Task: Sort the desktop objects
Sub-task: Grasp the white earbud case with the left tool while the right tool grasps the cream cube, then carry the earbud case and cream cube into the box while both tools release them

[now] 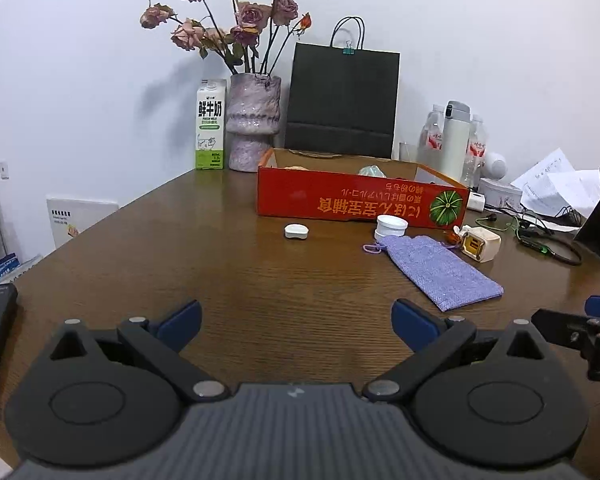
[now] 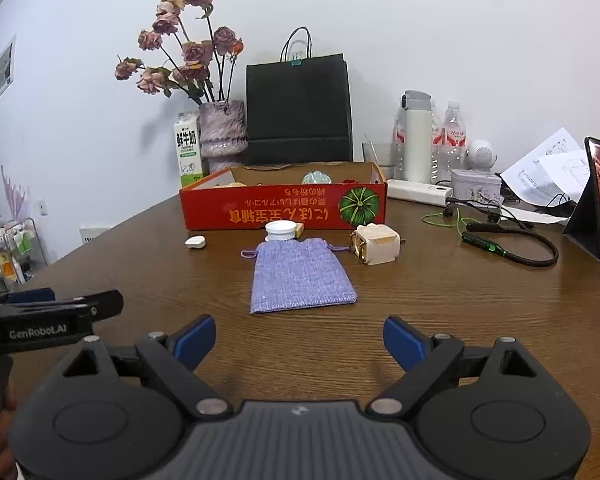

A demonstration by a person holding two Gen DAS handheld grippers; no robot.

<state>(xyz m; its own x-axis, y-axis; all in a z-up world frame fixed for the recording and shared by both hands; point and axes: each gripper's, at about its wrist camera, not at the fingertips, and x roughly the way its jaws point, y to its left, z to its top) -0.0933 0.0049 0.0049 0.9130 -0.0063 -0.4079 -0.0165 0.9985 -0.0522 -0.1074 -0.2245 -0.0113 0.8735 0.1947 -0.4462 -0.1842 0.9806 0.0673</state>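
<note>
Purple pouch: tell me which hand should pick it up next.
Right, probably. The pouch lies straight ahead of the right tool, which is open and empty. From the left tool, also open, the pouch sits off to its right, beyond the line of its fingers.

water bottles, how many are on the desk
2, flanking the white flask at the back right: one on its left, one on its right. More may be hidden behind.

I see a brown wood-grain tabletop (image 2: 460, 300), a lilac woven pouch (image 2: 300, 276), a red box (image 2: 284, 210) with orange print and a green striped pumpkin, a cream charger (image 2: 376, 246) with what looks like gold trim, and blue-padded jaws.
</note>
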